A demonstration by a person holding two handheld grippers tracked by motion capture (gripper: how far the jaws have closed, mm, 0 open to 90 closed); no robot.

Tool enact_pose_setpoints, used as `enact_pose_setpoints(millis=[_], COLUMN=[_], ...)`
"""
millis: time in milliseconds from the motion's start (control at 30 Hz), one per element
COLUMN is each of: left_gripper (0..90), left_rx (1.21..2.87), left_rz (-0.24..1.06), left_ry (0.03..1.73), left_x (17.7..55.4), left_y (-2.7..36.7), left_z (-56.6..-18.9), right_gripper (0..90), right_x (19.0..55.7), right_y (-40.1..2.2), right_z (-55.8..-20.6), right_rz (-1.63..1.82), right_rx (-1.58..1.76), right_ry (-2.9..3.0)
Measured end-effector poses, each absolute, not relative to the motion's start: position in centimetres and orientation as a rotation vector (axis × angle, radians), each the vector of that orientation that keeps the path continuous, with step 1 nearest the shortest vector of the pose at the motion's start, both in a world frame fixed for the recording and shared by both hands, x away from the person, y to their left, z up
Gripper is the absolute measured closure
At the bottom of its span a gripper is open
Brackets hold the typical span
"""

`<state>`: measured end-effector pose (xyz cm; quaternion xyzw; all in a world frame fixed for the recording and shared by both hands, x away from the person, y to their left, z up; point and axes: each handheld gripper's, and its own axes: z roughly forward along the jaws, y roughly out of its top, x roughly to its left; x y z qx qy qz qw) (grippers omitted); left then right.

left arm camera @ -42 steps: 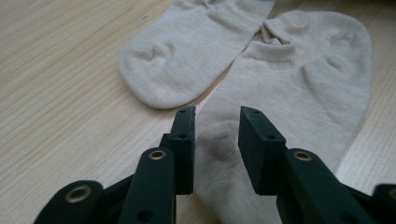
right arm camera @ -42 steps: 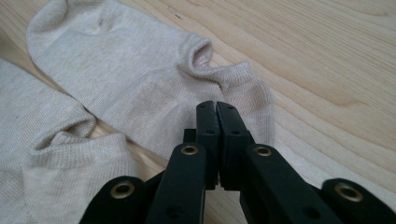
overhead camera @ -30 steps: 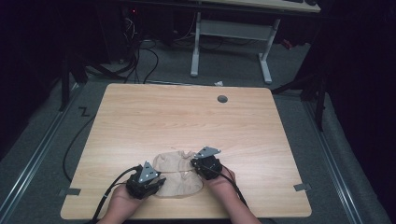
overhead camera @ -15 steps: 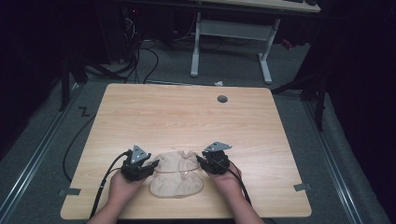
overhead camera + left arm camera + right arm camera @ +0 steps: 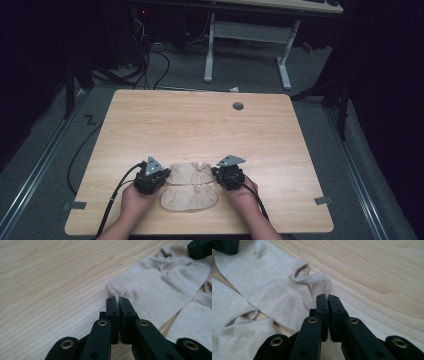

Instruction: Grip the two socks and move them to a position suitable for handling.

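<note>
Left gripper (image 5: 117,300) pinching far sock (image 5: 160,287) edge, right gripper (image 5: 325,298) clamping its cuff, pinched fabric hidden between fingers.

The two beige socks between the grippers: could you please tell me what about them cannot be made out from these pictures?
- High view: the far sock's two ends lie under the left gripper and right gripper.
- Left gripper view: the near sock is cut off by the right edge.
- Right gripper view: the fabric at the closed jaw tips is too thin to tell how much is pinched.
- High view: knit and markings are too small.
</note>
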<state>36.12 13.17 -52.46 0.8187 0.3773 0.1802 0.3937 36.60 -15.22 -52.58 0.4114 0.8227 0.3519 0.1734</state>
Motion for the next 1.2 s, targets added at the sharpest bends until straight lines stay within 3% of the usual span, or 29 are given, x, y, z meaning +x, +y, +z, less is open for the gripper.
enact_pose_setpoints(millis=[533, 1200], left_gripper=[87.3, 87.1], left_rx=[2.018, 2.007], left_rz=[0.494, 0.490], left_ry=[0.869, 0.842], left_x=[33.9, 30.9], left_y=[13.7, 14.0], left_z=[-49.5, -48.5], right_gripper=[87.4, 87.4], right_x=[33.9, 31.8], right_y=[-16.0, -16.4], right_z=[-49.4, -48.7], right_rz=[1.099, 1.116], right_rx=[1.057, 0.999], right_ry=[2.208, 2.216])
